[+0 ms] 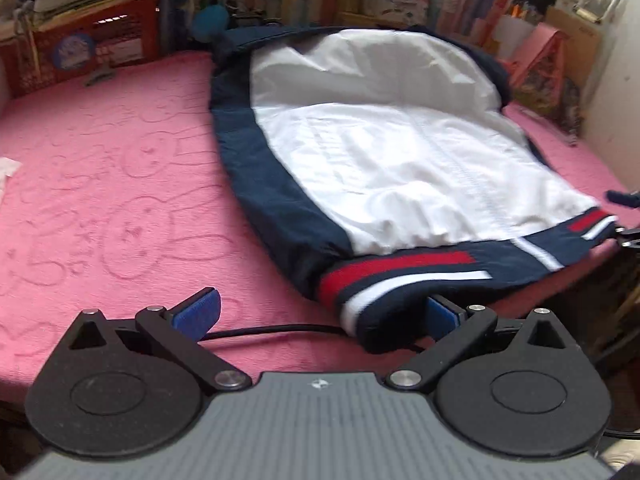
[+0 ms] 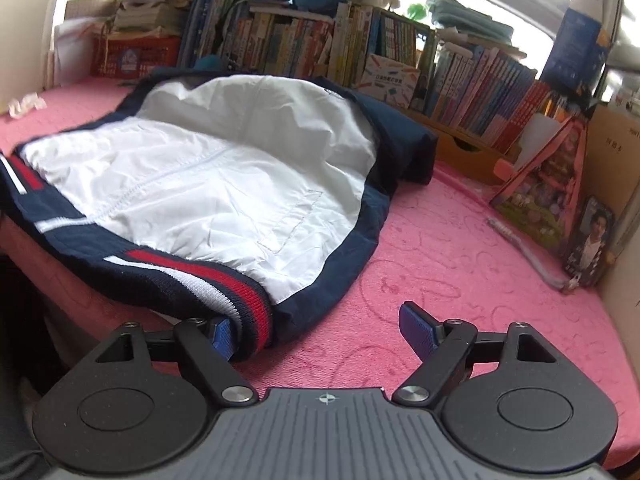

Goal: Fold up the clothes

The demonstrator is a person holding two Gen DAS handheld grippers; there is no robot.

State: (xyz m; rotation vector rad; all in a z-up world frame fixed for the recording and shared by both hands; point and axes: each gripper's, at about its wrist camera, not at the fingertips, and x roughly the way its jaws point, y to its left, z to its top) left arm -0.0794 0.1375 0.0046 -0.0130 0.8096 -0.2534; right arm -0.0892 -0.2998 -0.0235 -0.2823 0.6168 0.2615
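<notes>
Jacket (image 1: pixel 400 152) lies on the pink blanket (image 1: pixel 120 168), white lining side up with navy edges, striped red-white-navy hem band (image 1: pixel 400 276) at the near edge, collar end far, toward the bookshelf (image 2: pixel 360 44). Both navy side panels look turned in over the body, sleeves apparently tucked under or behind; the blur makes that hard to confirm.

Left gripper (image 1: pixel 320 312) sits low at the near edge, jaws spread wide. Its right finger (image 1: pixel 440 314) is just at or under the near left hem corner, the left finger (image 1: pixel 200 312) is clear over the blanket. Nothing pinched. A black cable (image 1: pixel 272 330) runs between the fingers.

Right gripper (image 2: pixel 316 332) mirrors it at the near right hem corner: spread wide, left finger (image 2: pixel 222 338) touching or tucked against the ribbed band, right finger (image 2: pixel 416 326) over bare blanket. Nothing pinched.

Step in hand, as a judgement: both claws stand at the hem corners. That fits lining up to clamp the hem for a lengthwise fold toward the collar, and equally fits having just let go after laying the garment flat. The frames don't settle which.

If a hem-to-collar fold follows, it calls for each claw to catch both layers of the band, lift evenly, and keep the slippery lining from sliding or bunching.
</notes>
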